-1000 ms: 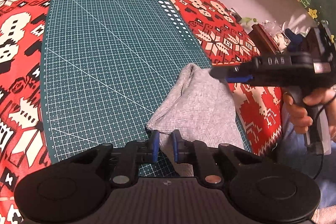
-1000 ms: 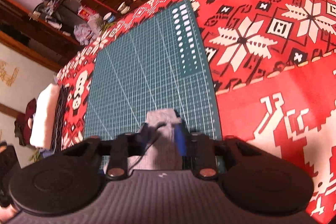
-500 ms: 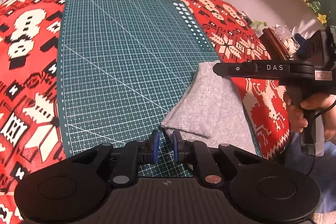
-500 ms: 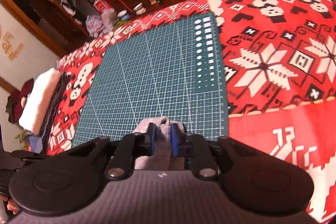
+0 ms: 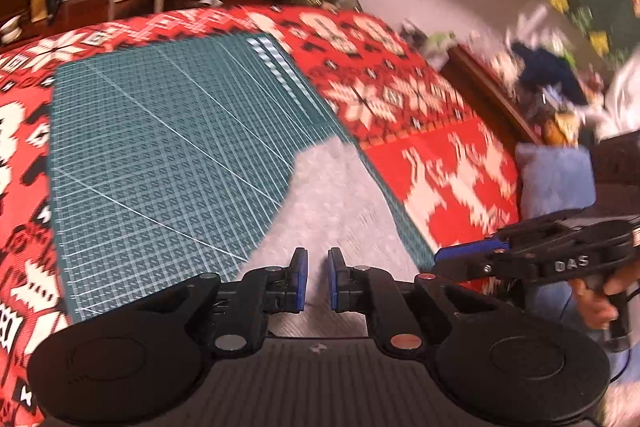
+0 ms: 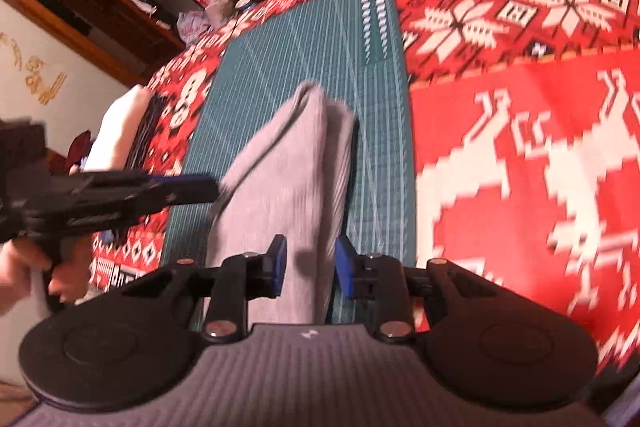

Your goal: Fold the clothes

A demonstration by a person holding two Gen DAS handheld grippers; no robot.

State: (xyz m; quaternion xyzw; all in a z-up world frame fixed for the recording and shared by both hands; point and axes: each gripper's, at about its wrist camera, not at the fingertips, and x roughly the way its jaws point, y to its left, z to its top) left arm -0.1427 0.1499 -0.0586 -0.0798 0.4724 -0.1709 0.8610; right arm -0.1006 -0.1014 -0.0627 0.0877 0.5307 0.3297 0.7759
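A folded grey garment (image 5: 332,203) lies on the near right corner of the green cutting mat (image 5: 160,155); it also shows in the right wrist view (image 6: 288,167). My left gripper (image 5: 318,281) hovers over the garment's near edge, jaws a narrow gap apart with nothing between them. My right gripper (image 6: 308,263) is open above the garment's near end, jaws wide, cloth below and not pinched. Each gripper shows in the other's view: the right one (image 5: 472,255), the left one (image 6: 192,187) beside the garment's left edge.
The mat lies on a red and white patterned cloth (image 6: 520,147) covering the table. A folded white stack (image 6: 116,123) sits at the mat's far left side. A blue cushion (image 5: 556,179) and clutter lie beyond the table's right edge. Chairs and shelves stand behind.
Both grippers let go of the grey garment and pulled back toward the near edge. The right jaws opened wide. The garment now lies flat on the mat.
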